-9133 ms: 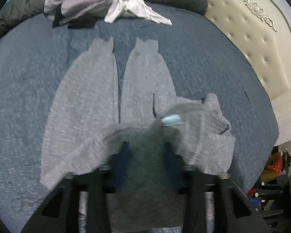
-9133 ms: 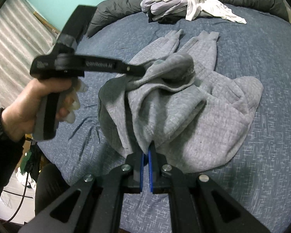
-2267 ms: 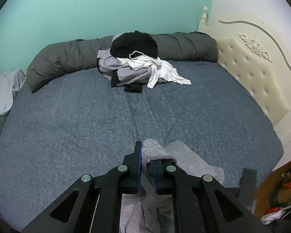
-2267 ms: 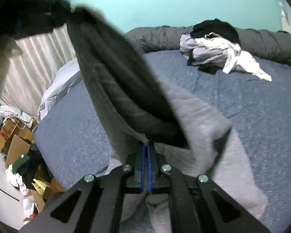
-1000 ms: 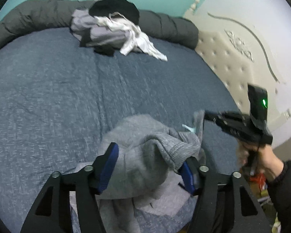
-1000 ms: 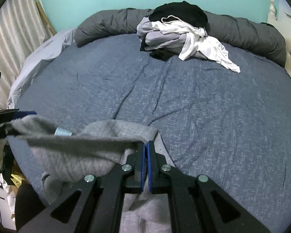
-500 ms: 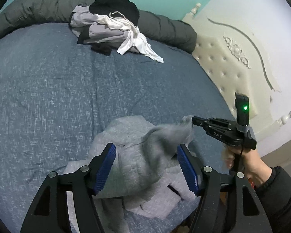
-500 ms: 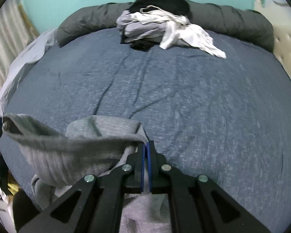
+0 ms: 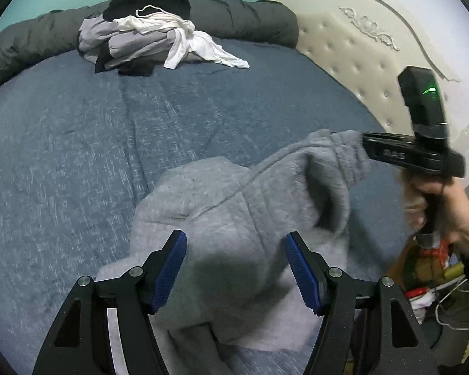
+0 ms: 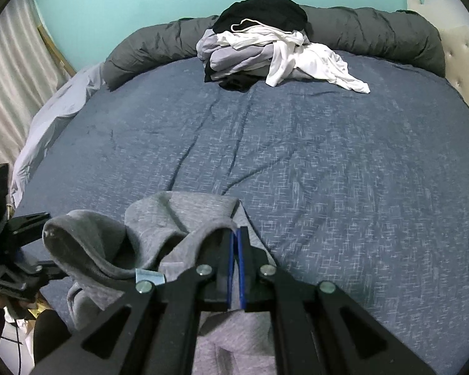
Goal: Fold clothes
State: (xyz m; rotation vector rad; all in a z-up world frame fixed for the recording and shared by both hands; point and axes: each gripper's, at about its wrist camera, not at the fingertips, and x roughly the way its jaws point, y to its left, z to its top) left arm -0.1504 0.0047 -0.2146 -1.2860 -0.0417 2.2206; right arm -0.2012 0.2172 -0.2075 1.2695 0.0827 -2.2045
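Observation:
A grey sweatpants garment [image 9: 234, 212] lies bunched at the near edge of the blue bed [image 9: 109, 118]. My left gripper [image 9: 236, 268] is open just above it, its blue pads either side of the cloth and holding nothing. My right gripper [image 10: 236, 234] is shut on the garment's waistband [image 10: 203, 231] and lifts that edge off the bed. In the left wrist view the right gripper [image 9: 364, 145] shows at the right, pinching the cloth's raised corner. The garment [image 10: 147, 218] also shows in the right wrist view, with the left gripper [image 10: 43, 240] at its left.
A pile of unfolded clothes [image 9: 150, 43], black, grey and white, sits at the far side of the bed, also in the right wrist view [image 10: 265, 47]. A dark grey rolled duvet [image 10: 375, 31] lies behind it. A cream padded headboard [image 9: 344, 53] is at the right. Floor clutter [image 9: 434, 281] lies beyond the bed's edge.
My left gripper has let go of the garment and now stands open over it. The right gripper still holds the waistband and has pulled it out to the right.

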